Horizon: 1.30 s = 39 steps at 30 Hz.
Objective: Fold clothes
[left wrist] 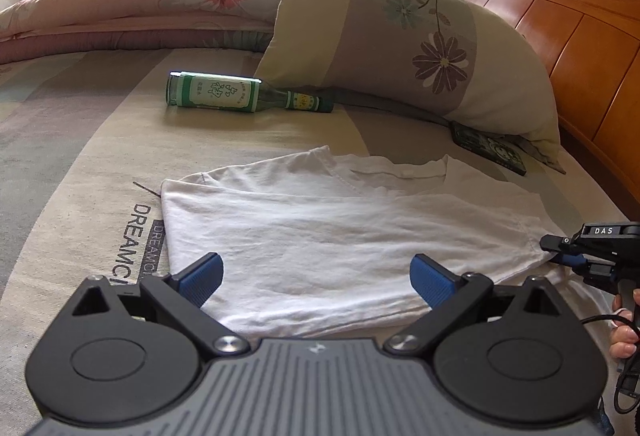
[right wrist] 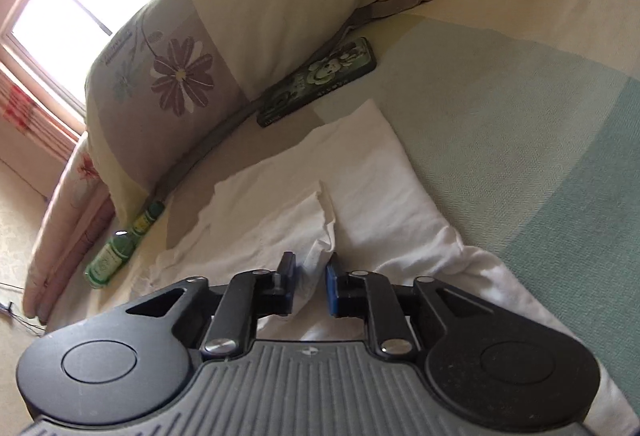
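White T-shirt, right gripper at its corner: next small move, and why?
Probably close the right gripper fully on the bunched corner of the white T-shirt, then lift it. In the right wrist view fabric sits between its narrowly parted pads, but a firm pinch isn't clear. The left gripper hovers wide open over the near hem, holding nothing.

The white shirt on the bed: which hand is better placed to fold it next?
Right. The right tool already has a bunch of the white shirt between its pads at the edge, while the left tool hovers open, holding nothing.
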Available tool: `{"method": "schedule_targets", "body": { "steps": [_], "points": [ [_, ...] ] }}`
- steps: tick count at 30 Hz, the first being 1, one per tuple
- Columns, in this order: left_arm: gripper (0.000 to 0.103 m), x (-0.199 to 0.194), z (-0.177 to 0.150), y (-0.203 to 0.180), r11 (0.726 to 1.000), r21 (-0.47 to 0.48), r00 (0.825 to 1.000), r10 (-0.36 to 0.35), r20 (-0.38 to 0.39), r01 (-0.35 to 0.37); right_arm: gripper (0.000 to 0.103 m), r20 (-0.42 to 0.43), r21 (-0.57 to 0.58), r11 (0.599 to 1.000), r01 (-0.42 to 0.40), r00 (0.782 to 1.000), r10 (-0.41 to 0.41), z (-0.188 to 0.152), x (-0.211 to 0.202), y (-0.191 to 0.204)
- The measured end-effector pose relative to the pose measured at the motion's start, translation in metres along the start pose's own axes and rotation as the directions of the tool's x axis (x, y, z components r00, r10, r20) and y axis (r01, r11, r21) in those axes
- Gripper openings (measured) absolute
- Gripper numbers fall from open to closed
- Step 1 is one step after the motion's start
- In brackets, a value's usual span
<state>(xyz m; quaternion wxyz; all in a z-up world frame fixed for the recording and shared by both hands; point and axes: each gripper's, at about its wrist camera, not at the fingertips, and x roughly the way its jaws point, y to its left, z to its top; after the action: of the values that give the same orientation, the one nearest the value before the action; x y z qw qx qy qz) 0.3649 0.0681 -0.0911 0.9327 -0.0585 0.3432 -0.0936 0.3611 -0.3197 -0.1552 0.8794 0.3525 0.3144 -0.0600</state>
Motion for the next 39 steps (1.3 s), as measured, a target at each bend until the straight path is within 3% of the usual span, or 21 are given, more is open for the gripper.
{"method": "schedule_targets", "body": {
  "steps": [3,6,10,12,14,16,17,18,23,26,28,33,35,39],
  "points": [
    [0.099,-0.003,0.002,0.004,1.0,-0.005,1.0,0.014,0.008,-0.014,0.04,0.106,-0.117,0.988,0.097,0.991,-0.085,-0.005,-0.02,0.016],
    [0.099,-0.006,0.004,0.012,0.999,-0.023,0.999,0.044,0.015,-0.044,0.057,0.185,-0.318,0.941,0.115,0.981,-0.057,-0.013,-0.034,0.048],
    [0.099,-0.009,0.007,0.026,0.995,-0.064,0.997,0.073,0.023,-0.072,0.06,0.082,-0.48,0.877,0.026,0.996,0.016,-0.019,-0.005,0.081],
    [0.099,-0.01,0.008,0.033,0.993,-0.097,0.997,0.075,0.024,-0.072,0.06,-0.013,-0.432,0.901,-0.039,0.999,0.037,-0.009,0.026,0.082],
    [0.099,-0.01,0.008,0.039,0.99,-0.123,0.997,0.072,0.022,-0.069,0.06,-0.117,-0.296,0.95,-0.1,0.991,0.068,0.005,0.054,0.07],
    [0.099,-0.009,0.009,0.043,0.988,-0.14,0.997,0.074,0.019,-0.07,0.056,-0.124,-0.177,0.976,-0.126,0.987,0.105,0.019,0.068,0.053],
    [0.099,-0.009,0.009,0.044,0.987,-0.147,0.997,0.075,0.017,-0.072,0.049,-0.101,-0.152,0.982,-0.109,0.99,0.094,0.025,0.068,0.05],
    [0.099,-0.009,0.009,0.044,0.986,-0.151,0.997,0.075,0.017,-0.071,0.049,-0.08,-0.13,0.987,-0.089,0.994,0.08,0.03,0.066,0.048],
    [0.099,-0.011,0.01,0.041,0.99,-0.132,0.998,0.059,0.021,-0.056,0.06,-0.085,-0.289,0.952,-0.101,0.993,0.08,0.015,0.047,0.076],
    [0.1,-0.014,0.012,0.04,0.992,-0.102,0.997,0.078,0.021,-0.075,0.06,-0.145,-0.422,0.9,-0.112,0.988,0.055,-0.01,0.038,0.103],
    [0.1,-0.019,0.014,0.044,0.99,-0.089,0.993,0.112,0.027,-0.11,0.062,-0.183,-0.525,0.837,-0.153,0.981,0.065,-0.033,0.032,0.125],
    [0.099,-0.031,0.018,0.067,0.973,-0.136,0.981,0.191,0.032,-0.185,0.07,-0.187,-0.77,0.616,-0.165,0.982,0.029,-0.108,0.036,0.184],
    [0.099,-0.036,0.019,0.076,0.966,-0.159,0.976,0.214,0.032,-0.206,0.07,-0.238,-0.792,0.576,-0.205,0.971,0.018,-0.132,0.048,0.201],
    [0.099,-0.043,0.019,0.086,0.96,-0.186,0.976,0.218,0.032,-0.208,0.07,-0.223,-0.835,0.499,-0.231,0.972,0.078,-0.159,0.041,0.232]
  ]
}}
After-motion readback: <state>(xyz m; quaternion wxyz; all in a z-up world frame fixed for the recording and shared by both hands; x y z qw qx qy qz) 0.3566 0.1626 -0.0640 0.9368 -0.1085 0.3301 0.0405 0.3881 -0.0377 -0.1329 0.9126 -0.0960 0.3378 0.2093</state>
